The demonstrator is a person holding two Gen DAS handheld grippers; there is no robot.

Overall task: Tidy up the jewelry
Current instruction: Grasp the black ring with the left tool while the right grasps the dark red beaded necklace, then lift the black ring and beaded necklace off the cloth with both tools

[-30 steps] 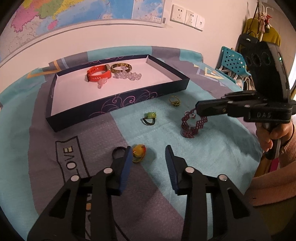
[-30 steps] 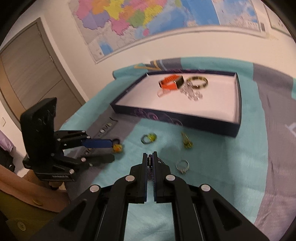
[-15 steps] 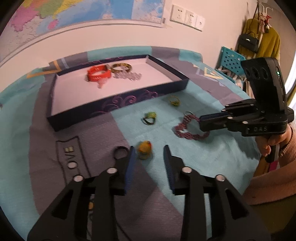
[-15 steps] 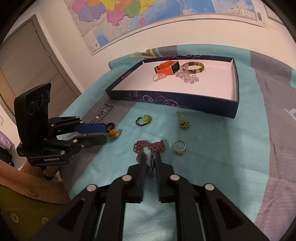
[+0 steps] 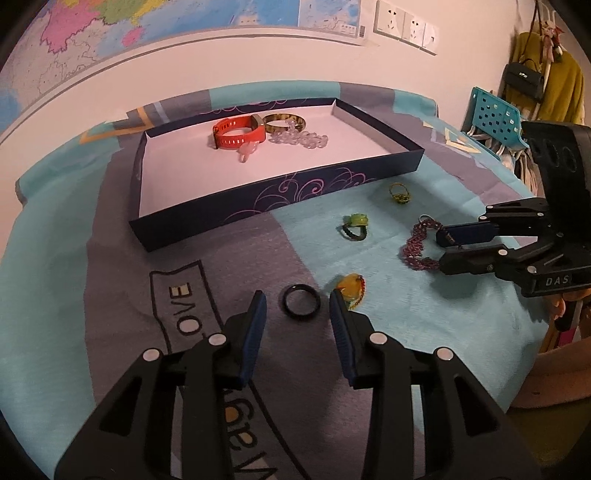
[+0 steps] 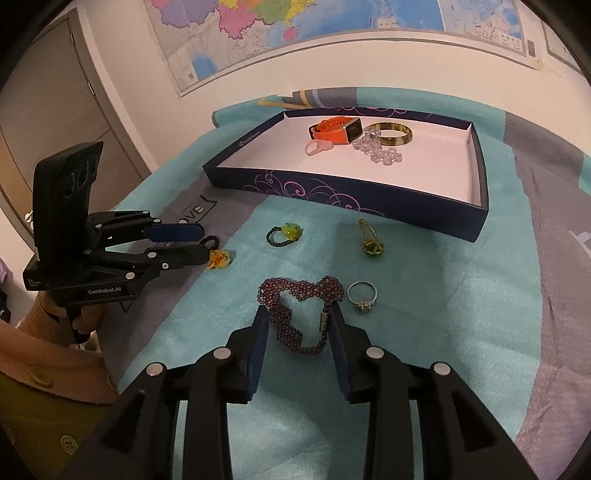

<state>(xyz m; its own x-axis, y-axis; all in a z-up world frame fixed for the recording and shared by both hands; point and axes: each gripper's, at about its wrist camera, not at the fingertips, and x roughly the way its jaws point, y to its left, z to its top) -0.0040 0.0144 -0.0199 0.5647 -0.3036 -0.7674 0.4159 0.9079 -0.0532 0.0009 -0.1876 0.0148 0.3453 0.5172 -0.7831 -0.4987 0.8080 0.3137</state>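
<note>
— What did the left wrist show?
— My left gripper [image 5: 297, 304] hung released over the black ring [image 5: 301, 301] on the blanket [image 5: 110, 280].
— And the right wrist?
— My right gripper [image 6: 299, 321] had just been opening; the purple bracelet [image 6: 295, 314] lay loose between its jaws.

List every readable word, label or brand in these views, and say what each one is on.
"DAS": on the body of the right gripper, left wrist view.
"CenRobot.AI": on the body of the left gripper, right wrist view; small, so the reading is approximate.
"OVE": outlined letters on the grey bedspread, a fuller word partly hidden.
Large pale letters on the bedspread near the left fingers: unreadable.
Wall map labels: too small.
</note>
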